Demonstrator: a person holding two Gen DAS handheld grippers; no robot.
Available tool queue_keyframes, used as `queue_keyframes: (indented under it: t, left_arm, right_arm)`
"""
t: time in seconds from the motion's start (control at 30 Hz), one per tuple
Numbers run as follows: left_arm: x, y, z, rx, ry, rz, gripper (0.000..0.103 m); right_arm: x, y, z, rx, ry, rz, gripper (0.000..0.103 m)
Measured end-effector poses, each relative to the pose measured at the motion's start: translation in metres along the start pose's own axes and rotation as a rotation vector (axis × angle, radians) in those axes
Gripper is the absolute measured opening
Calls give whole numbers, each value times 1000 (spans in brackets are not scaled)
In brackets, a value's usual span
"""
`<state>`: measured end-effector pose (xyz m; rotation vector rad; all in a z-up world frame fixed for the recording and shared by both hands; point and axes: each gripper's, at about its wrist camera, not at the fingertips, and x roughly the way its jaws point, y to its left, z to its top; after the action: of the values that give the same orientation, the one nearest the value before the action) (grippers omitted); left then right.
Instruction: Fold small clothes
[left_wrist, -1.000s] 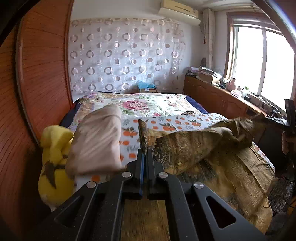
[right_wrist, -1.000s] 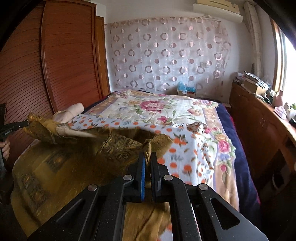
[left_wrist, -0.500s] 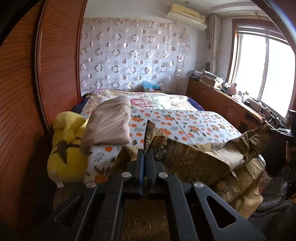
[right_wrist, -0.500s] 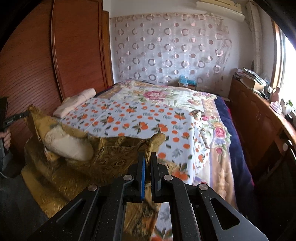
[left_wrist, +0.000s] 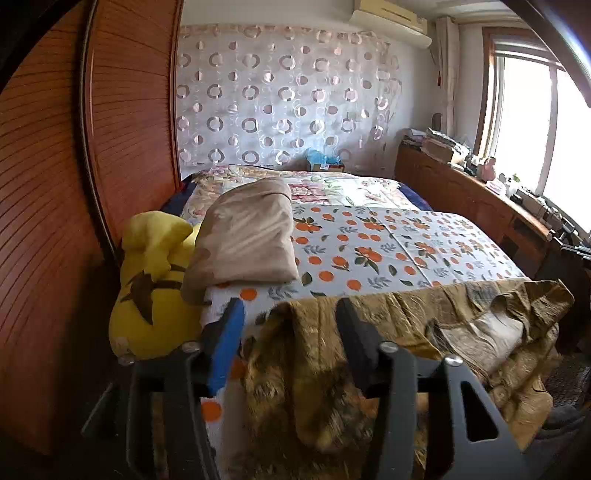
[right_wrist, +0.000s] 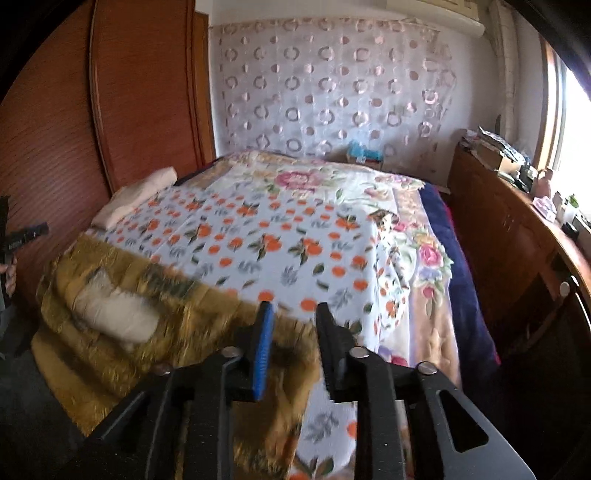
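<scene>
A golden-brown patterned garment (left_wrist: 406, 325) lies along the near edge of the bed and hangs down over it, with a pale lining patch (right_wrist: 114, 314) showing. In the left wrist view my left gripper (left_wrist: 288, 321) has its jaws opening. The garment's left end lies loose between them, not pinched. In the right wrist view my right gripper (right_wrist: 293, 314) is opening too, over the garment's (right_wrist: 207, 332) right corner, which lies slack between the fingers. At the far left of that view a hand holds the other gripper (right_wrist: 22, 236).
The bed has an orange-print sheet (left_wrist: 388, 251). A folded beige cloth (left_wrist: 247, 236) and a yellow plush toy (left_wrist: 151, 280) sit at its left edge beside the wooden wardrobe (left_wrist: 44, 184). A cluttered wooden sideboard (left_wrist: 461, 192) runs under the window on the right.
Both grippers were shut on the garment's corners, holding it stretched above the bed. Now the jaws have parted and the garment has dropped onto the bed's near edge.
</scene>
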<state>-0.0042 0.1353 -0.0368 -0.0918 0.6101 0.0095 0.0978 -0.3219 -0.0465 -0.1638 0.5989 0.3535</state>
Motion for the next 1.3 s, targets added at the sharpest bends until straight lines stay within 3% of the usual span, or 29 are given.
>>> queue_keyframes:
  t: [0.13,0.47,0.67,0.93,1.17,1.2,1.23,1.3]
  left_arm:
    - [20,1,7,1,23,-11,65]
    - [79,-3,2,23,151,5,65]
    - [94,3,-7,20,212,26,66]
    - [112,1,-13,53,290,32,66]
    - [113,3,-13,43,289,19,66]
    - [113,3,-12,41,289,18,64]
    - [113,2,-12,42,287,8,51]
    - [111,-4,-11,63,287,-37,30]
  right_arm:
    - [30,-5,8,-10,21,-28,43]
    - [108,-8,-6,4,175,-16,43]
    - [118,-20,-14,47,223,-32,43]
    - [131,-20,-16,80,243,-47,60]
    - [132,-11,-17,53,250,-34,64]
    - [133,-11,-19,45,251,-21,64]
    - [132,-9,-20,37,251,-10,64]
    - [130,-6,-20,18,250,6,51]
